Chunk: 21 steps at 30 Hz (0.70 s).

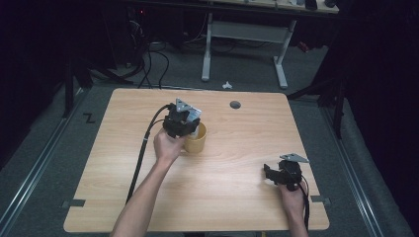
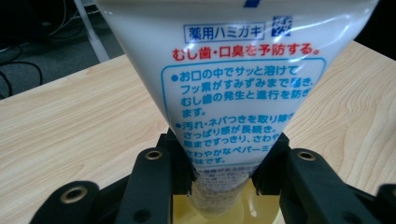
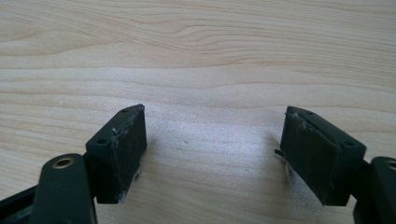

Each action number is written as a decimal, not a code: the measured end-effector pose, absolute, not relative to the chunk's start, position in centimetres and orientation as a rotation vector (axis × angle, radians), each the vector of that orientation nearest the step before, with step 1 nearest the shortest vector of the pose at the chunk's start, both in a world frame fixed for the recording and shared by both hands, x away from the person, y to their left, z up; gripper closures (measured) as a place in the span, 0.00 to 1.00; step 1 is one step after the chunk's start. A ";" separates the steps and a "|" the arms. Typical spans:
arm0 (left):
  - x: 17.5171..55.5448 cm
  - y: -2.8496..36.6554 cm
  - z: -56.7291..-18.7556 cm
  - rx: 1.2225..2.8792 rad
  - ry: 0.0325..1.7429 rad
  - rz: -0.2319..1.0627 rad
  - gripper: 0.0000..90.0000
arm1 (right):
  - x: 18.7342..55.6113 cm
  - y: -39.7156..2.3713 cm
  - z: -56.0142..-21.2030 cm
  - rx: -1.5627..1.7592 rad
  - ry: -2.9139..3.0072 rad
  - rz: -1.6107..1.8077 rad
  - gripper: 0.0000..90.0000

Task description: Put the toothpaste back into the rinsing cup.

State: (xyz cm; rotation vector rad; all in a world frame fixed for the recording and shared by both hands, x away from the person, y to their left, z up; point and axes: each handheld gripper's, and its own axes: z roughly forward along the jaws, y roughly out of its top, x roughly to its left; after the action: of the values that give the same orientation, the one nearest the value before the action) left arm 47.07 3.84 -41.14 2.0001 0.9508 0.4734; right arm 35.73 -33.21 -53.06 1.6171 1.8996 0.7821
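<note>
From above, the left gripper (image 1: 184,123) holds a white tube (image 1: 193,114) over the yellow cup (image 1: 196,139) on the table (image 1: 237,163). Its own view shows the jaws squeezing the tube (image 2: 243,93), bottom end in the cup (image 2: 224,210). I think letting go comes next. The right gripper (image 3: 212,154) waits wide open, empty.

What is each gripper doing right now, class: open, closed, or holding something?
Left gripper: closed on the toothpaste tube, above the yellow cup.
Right gripper: open, nothing between its jaws, over the table.
</note>
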 end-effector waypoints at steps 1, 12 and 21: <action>47.1 3.8 -41.3 2.000 0.951 0.473 0.73 | 35.7 -33.2 -53.1 1.617 1.900 0.782 0.25; 47.2 3.4 -42.8 2.017 0.963 0.464 0.72 | 35.7 -33.2 -53.1 1.617 1.900 0.782 0.25; 47.1 2.9 -43.5 2.034 0.969 0.474 0.72 | 35.7 -33.2 -53.1 1.617 1.900 0.782 0.25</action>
State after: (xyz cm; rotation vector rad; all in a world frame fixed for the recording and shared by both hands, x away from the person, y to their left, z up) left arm 47.11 2.92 -43.51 2.0342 0.9694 0.4735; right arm 35.73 -33.21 -53.06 1.6168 1.8997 0.7824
